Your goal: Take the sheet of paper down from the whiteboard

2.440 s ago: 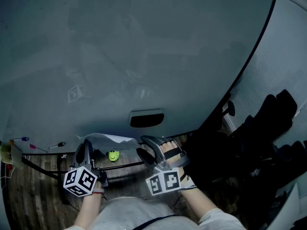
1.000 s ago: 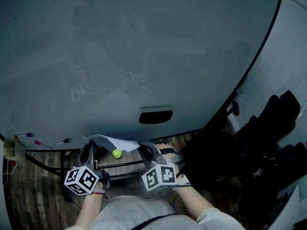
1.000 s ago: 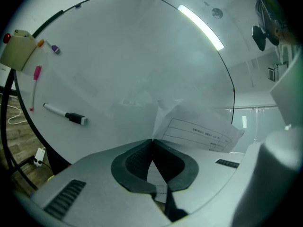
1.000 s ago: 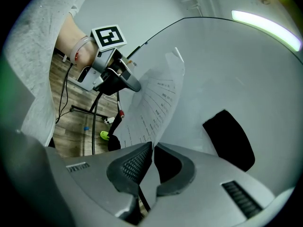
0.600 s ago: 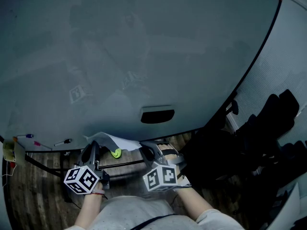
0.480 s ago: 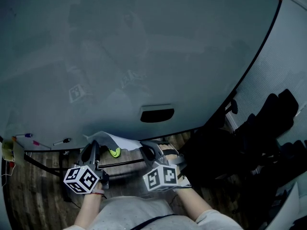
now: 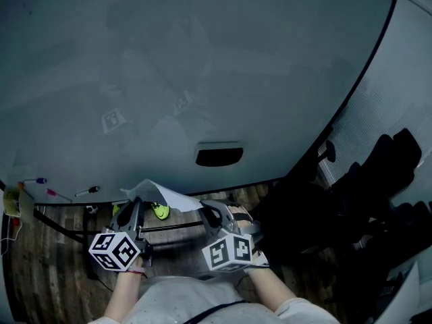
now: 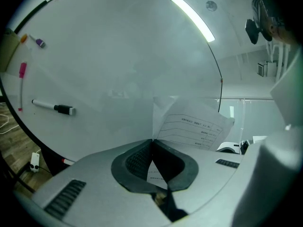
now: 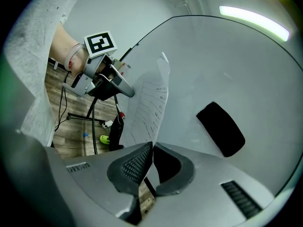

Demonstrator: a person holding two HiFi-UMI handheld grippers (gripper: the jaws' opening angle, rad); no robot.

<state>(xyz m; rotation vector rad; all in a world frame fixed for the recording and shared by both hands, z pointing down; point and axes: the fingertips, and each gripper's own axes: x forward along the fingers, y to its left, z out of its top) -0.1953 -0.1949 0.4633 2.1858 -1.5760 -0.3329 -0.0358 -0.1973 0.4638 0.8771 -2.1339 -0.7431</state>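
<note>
My left claw (image 8: 152, 141) is pressed together on the near edge of a white printed sheet of paper (image 8: 194, 126), which stands up from between its dark ribbed pads. My right claw (image 9: 151, 145) is likewise closed, pinching another edge of the same sheet (image 9: 149, 103), so the paper hangs between the two claws. From above, the sheet (image 7: 165, 194) sits just below the bottom edge of the large pale whiteboard (image 7: 202, 66), over a wooden plank floor, with the left claw (image 7: 137, 204) and the right claw (image 7: 209, 211) at either end. Whether its far edge touches the board I cannot tell. The paper carries a ruled form with rows of small dark print, too small to read. A black oblong eraser (image 7: 219, 155) clings to the board just above the sheet. A white marker pen with a black cap (image 8: 53, 107) lies low on the board at the left, with a pink marker (image 8: 22, 70) beyond it. Each claw carries a cube of black-and-white square markers.
</note>
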